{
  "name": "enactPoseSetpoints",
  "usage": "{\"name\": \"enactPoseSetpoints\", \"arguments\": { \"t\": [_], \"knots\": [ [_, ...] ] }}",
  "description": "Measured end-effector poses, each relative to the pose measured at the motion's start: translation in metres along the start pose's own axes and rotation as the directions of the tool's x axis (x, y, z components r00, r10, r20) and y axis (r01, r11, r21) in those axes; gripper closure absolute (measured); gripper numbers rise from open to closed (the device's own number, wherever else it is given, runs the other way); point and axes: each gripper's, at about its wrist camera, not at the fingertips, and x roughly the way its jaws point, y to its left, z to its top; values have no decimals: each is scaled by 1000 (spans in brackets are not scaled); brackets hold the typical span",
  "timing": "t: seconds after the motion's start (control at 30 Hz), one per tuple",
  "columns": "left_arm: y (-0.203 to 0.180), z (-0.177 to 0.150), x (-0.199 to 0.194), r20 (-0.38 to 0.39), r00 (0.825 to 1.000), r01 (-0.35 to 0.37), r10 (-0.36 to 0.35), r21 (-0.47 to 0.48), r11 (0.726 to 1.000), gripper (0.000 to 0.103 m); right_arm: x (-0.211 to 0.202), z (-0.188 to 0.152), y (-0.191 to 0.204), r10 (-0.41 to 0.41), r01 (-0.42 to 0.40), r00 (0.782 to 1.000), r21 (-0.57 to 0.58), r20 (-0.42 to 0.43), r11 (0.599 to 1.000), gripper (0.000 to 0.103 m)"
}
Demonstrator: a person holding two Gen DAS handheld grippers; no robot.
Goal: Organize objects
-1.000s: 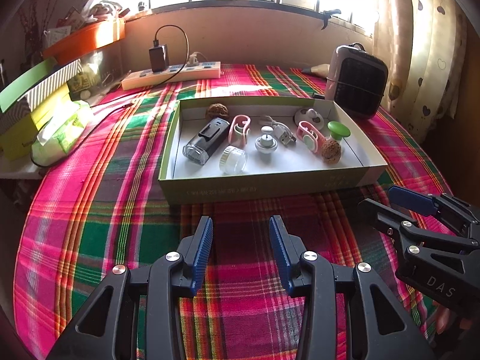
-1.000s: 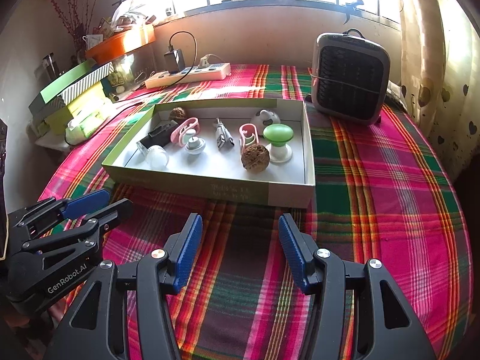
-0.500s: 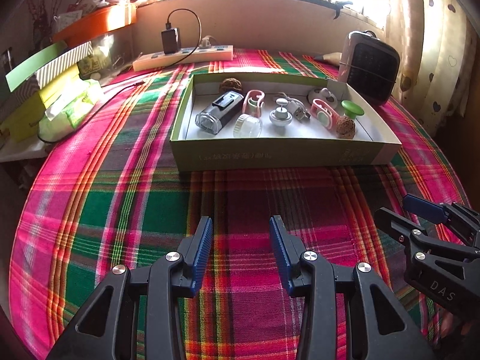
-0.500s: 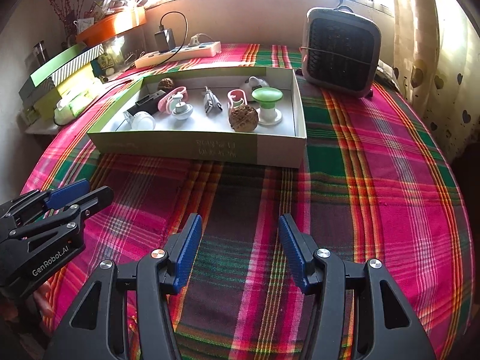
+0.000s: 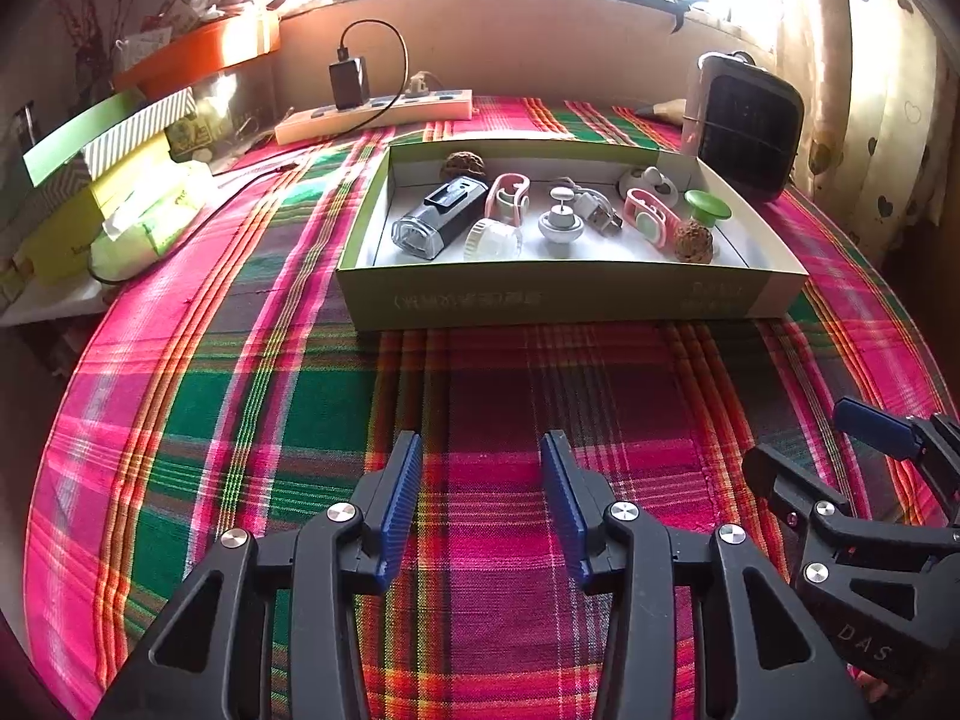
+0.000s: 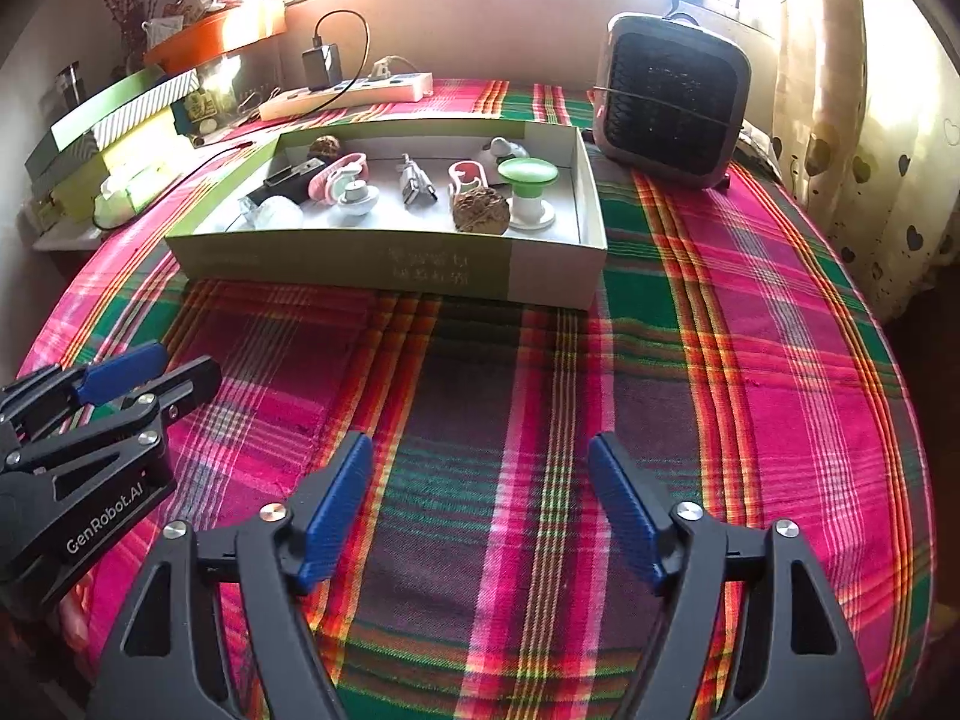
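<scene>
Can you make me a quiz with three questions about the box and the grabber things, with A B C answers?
1. Where is the green knob?
A. In the box, near its right end
B. On the cloth by the heater
C. In the right gripper

2. How many walnuts are in the box?
A. None
B. Two
C. Five

3. What are the two grippers doing?
A. Both shut on a walnut
B. One open, one shut
C. Both open and holding nothing

Answers:
1 A: the knob stands inside the box by its right wall.
2 B: one walnut lies by the knob, another walnut in the far left corner.
3 C: the left gripper and right gripper show only cloth between their fingers.
</scene>
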Motion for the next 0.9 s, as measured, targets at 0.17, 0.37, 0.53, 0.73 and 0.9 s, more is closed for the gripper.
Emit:
{"name": "enactPoseSetpoints", "arguments": {
  "t": [0.17, 0.37, 0.53, 0.73, 0.9],
  "knots": [
    [0, -1, 0, 0, 1000, 1, -1, -1, 1000, 63, 1, 0, -2, -2, 2, 1000, 11, -3, 1000, 25],
    [0, -1, 0, 0, 1000, 1, -1, 0, 1000, 62, 2, 0, -2, -8, 8, 1000, 17, -5, 1000, 23],
    [0, -1, 0, 0, 1000, 1, -1, -1, 1000, 62, 2, 0, -2, -8, 8, 1000, 17, -5, 1000, 23],
    [-1, 0, 0, 0, 1000, 1, -1, -1, 1000, 62, 2, 0, -2, -8, 8, 1000, 17, -5, 1000, 23],
    [-1, 0, 0, 0, 1000, 1, -1, -1, 1000, 62, 2, 0, -2, -8, 8, 1000, 17, -5, 1000, 23]
  ]
}}
